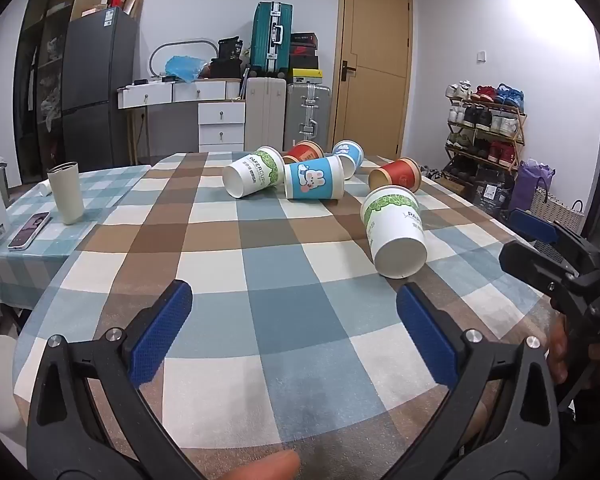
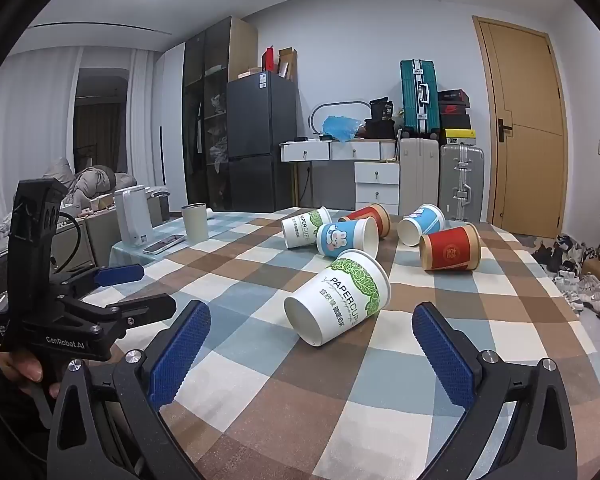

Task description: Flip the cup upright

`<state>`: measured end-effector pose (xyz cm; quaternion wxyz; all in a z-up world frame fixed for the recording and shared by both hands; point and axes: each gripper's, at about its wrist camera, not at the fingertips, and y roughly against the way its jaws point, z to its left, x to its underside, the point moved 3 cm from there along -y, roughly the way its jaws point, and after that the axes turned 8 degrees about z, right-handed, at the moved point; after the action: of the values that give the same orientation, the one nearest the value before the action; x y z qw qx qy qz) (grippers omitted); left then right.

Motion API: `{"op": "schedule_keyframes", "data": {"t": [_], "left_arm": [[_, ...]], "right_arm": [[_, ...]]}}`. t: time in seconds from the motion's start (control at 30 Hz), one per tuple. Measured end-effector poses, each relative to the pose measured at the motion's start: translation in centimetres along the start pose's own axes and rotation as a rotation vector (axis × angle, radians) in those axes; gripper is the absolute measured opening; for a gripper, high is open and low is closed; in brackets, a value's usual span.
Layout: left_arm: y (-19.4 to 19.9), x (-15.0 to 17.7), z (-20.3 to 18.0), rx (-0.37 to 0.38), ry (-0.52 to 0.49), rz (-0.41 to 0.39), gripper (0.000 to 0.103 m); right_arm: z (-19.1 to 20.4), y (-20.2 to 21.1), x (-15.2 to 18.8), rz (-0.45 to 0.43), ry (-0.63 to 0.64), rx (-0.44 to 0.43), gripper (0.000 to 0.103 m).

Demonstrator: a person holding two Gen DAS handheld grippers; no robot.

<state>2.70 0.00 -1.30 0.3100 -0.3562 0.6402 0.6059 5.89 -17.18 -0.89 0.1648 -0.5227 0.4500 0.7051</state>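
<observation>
Six paper cups lie on their sides on the checked table. The nearest, a green cup, lies just ahead of the right gripper. Both it and the left gripper are spread wide, empty. The far red cup is mostly hidden.

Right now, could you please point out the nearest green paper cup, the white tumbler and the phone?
Nearest green paper cup point(image 2: 342, 296), right wrist view, on its printed side.
White tumbler point(image 1: 66, 194), left wrist view, mid-body.
Phone point(image 1: 29, 230), left wrist view, on its screen.
</observation>
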Motion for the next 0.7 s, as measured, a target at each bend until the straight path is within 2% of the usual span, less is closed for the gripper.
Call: {"op": "schedule_keyframes", "data": {"t": [0.7], "left_arm": [[0.42, -0.34, -0.09, 0.003, -0.016, -0.012, 0.102]], "right_arm": [[0.08, -0.12, 0.1, -0.003, 0.006, 0.003, 0.103]]}}
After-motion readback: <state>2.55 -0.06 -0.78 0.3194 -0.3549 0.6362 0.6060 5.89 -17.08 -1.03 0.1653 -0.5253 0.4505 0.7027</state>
